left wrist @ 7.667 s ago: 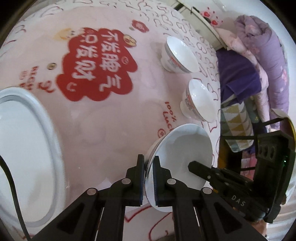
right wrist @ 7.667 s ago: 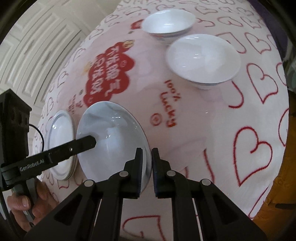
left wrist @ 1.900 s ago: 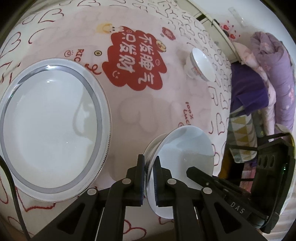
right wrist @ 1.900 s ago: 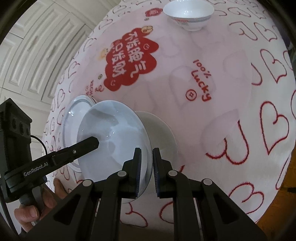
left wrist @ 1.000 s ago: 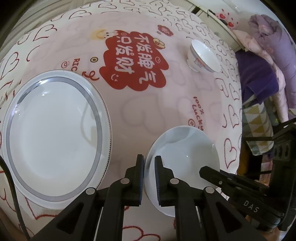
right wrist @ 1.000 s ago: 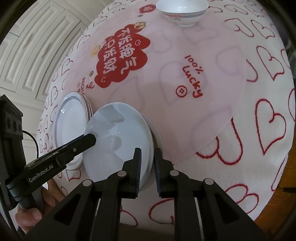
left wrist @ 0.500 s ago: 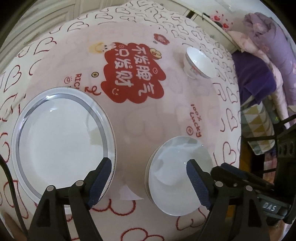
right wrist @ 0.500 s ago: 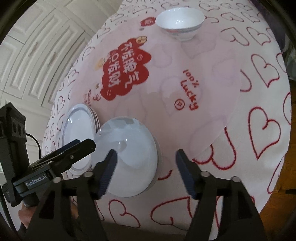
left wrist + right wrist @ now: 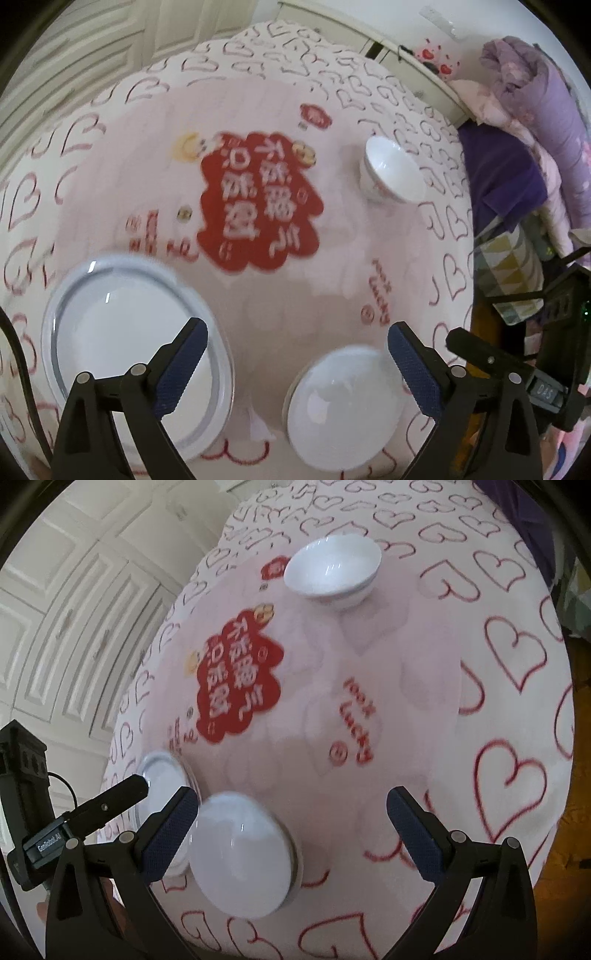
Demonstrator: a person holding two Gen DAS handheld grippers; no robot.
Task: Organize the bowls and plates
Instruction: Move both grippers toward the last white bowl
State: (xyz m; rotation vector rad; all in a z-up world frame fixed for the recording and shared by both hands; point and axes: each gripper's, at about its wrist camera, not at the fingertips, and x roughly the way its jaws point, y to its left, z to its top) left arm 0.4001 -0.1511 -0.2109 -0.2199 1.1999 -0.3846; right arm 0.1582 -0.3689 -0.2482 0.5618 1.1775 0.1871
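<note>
A large white plate with a grey rim (image 9: 122, 343) lies at the near left of the round table; it also shows in the right wrist view (image 9: 162, 775). A smaller white plate stack (image 9: 343, 402) lies near the front edge, also in the right wrist view (image 9: 240, 853). A white bowl (image 9: 391, 173) stands at the far right, also in the right wrist view (image 9: 332, 572). My left gripper (image 9: 295, 354) is open and empty above the plates. My right gripper (image 9: 291, 823) is open and empty, just right of the smaller plates.
The table wears a pink cloth (image 9: 258, 288) with red hearts and a red emblem (image 9: 258, 203). Purple bedding (image 9: 535, 129) and a patterned bag (image 9: 509, 273) lie right of the table. White panelled doors (image 9: 66, 609) stand behind.
Both grippers have opened and let go of the smaller plate, which now rests on its stack. Both have pulled up and back from it.
</note>
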